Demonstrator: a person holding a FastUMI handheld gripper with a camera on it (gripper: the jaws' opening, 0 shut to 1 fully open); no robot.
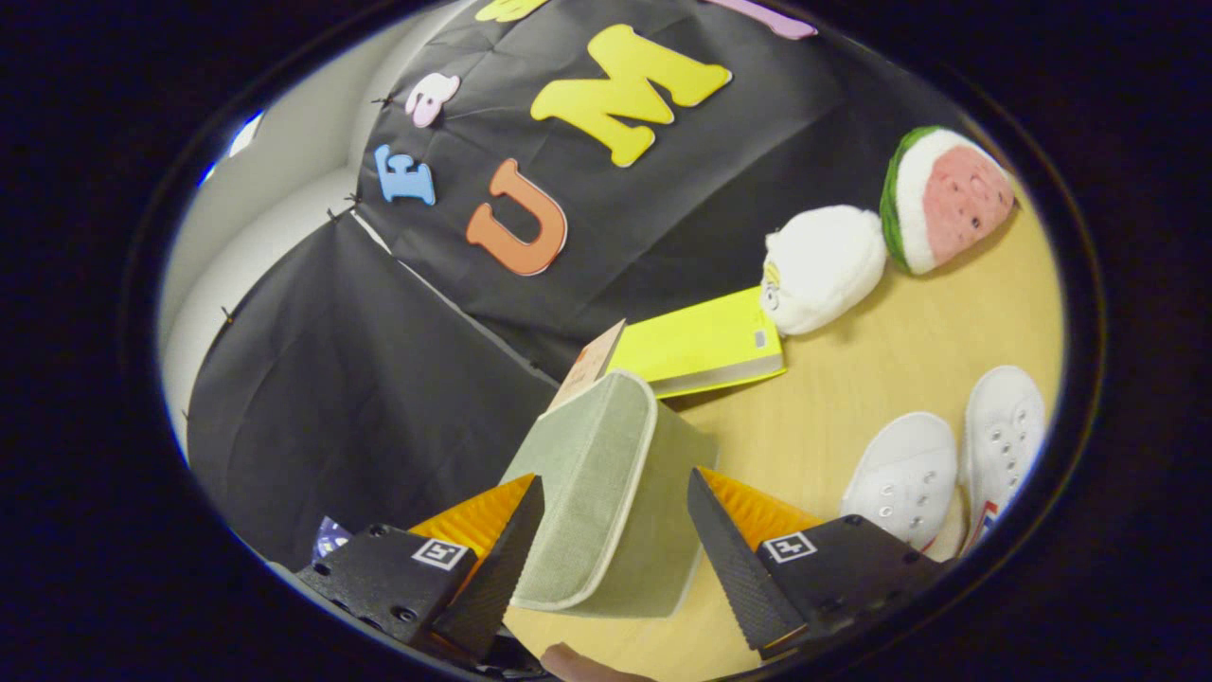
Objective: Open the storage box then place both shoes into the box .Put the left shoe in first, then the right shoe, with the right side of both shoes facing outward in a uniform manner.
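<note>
We judged storage box [606, 493] light, soft fabric; lid edge best hold. Gripper [615, 530] fingers stood spread around it, apparently not pressing.

A yellow book [703, 343] lay on the wooden bench [881, 379] by its far edge against the wall. Touching it sat a white plush toy [822, 268], with a watermelon-slice plush [947, 199] just beside that.
</note>
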